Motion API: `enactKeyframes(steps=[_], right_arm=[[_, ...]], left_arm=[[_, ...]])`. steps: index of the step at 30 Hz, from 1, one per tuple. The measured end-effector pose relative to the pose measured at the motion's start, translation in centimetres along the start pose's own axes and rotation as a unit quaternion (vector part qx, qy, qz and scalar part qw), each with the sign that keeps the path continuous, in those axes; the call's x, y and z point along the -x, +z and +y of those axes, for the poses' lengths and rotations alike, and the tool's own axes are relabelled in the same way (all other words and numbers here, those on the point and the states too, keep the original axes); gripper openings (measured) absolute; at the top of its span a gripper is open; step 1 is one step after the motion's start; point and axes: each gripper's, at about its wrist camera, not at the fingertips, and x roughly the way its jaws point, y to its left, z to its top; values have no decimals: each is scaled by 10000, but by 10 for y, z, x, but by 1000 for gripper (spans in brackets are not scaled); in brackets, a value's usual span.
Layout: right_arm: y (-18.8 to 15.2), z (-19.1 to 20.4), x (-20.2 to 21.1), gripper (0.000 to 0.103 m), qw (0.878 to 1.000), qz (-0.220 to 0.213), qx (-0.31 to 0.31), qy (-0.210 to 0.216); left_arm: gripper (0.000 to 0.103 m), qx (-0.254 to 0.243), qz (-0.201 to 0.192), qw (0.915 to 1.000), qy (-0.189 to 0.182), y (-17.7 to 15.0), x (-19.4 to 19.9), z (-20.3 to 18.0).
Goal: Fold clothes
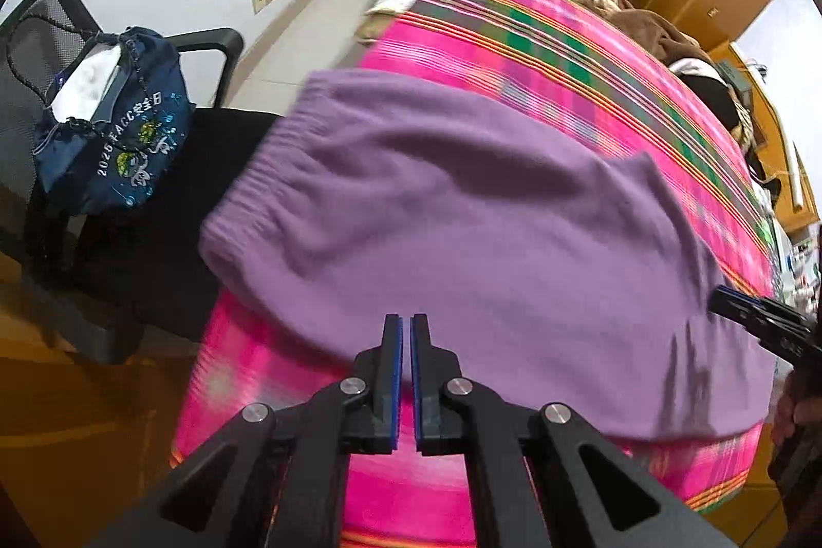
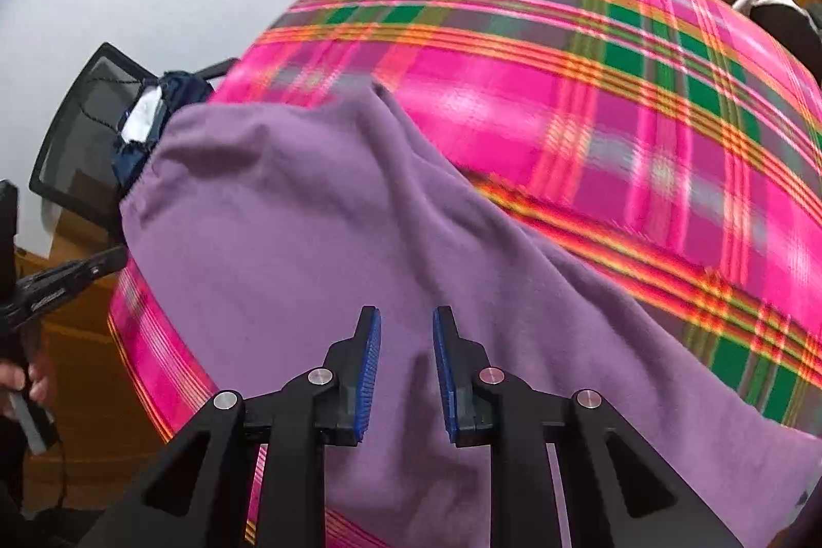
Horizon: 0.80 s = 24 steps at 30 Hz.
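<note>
Purple garment (image 1: 462, 214) spread on pink plaid blanket (image 1: 539, 50), waistband toward 10 o'clock.
Left gripper (image 1: 406, 322) nearly pressed together, holding nothing; right gripper (image 2: 407, 317) spread above cloth; navy bag (image 1: 113, 127) at 9 o'clock.

Both wrist fisheyes ride close above the bed, facing forward along their fingers; both share purple garment (image 1: 462, 214) and plaid blanket (image 2: 591, 96).

Left gripper (image 1: 406, 317) nearly closed, thin slit, nothing pinched; right gripper (image 2: 407, 309) parted, empty, fingers pointing 12 o'clock.
</note>
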Motion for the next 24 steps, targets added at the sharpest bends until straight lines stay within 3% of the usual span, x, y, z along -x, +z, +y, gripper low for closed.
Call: enactKeyframes(steps=[7,12,15,18,21,24], right_arm=[[46,28,-15,22,9998,-125,-136,-25],[80,15,-41,20,9972,12,-513,-538],[90,19,-28,21,9952,-187,-769,-582],[92,57,-21,21,9981,-297,-465,-264],[93,103,-33,21,9999,-108,63,109],[101,130,-56,21,9994,61,291,195]], left_arm=[[2,27,330,9994,-102,8,-26,49],[2,-186,391,9980,-460,6,-33,61],[2,-171,486,9970,-582,8,-32,66],[2,-185,446,9965,-683,8,-18,70],[2,-251,404,9962,-733,10,-14,71],[2,-267,484,9960,-708,10,-20,75]])
